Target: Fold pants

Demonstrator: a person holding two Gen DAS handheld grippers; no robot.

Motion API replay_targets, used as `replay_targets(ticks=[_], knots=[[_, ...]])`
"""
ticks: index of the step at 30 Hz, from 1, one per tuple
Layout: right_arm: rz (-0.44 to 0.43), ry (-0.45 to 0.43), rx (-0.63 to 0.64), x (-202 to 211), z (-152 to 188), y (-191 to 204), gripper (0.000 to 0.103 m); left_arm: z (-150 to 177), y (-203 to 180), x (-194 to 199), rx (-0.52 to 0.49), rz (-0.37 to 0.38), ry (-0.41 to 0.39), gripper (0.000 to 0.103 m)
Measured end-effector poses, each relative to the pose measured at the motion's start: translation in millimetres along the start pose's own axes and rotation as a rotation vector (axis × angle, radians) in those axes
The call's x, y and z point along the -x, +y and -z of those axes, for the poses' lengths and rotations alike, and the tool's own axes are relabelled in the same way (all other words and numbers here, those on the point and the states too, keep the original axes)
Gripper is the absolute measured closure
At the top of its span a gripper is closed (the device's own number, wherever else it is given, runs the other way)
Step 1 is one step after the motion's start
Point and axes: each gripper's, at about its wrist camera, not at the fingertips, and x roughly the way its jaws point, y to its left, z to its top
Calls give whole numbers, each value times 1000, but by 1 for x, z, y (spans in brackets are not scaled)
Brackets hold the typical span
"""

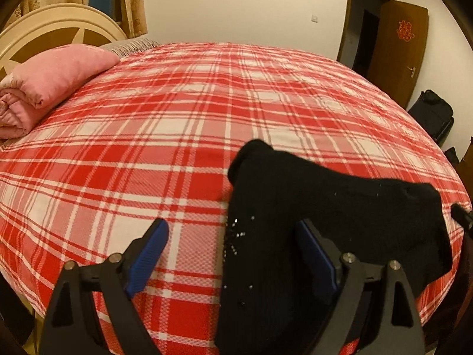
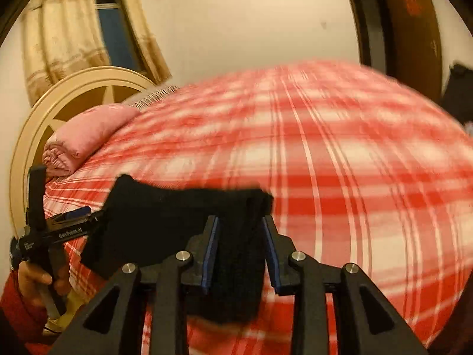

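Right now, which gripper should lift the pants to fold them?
Probably the right gripper: a bunched edge of the black pants sits between its narrow jaws. The left gripper is wide open, with cloth only at one finger, gripping nothing.

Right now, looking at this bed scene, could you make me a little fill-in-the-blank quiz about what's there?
1. The black pants lie on a bedsheet checked in white and ____.
2. The folded quilt near the headboard is ____.
3. The pants run between the fingers of the ____ gripper.
4. The left gripper has its jaws wide ____.

Missing words: red; pink; right; open
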Motion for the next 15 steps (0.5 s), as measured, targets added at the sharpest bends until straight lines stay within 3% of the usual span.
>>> replay_targets(ticks=[6,10,15], knots=[[14,46,135,-46,-21,24,72,-4,-12,-7,-20,-9,14,12],[46,126,89,-81,-10,15,71,-6,-18,-17,-37,-46,48,9],[43,98,66,-84,-10,12,71,-6,-15,-22,-8,-53,64,2]])
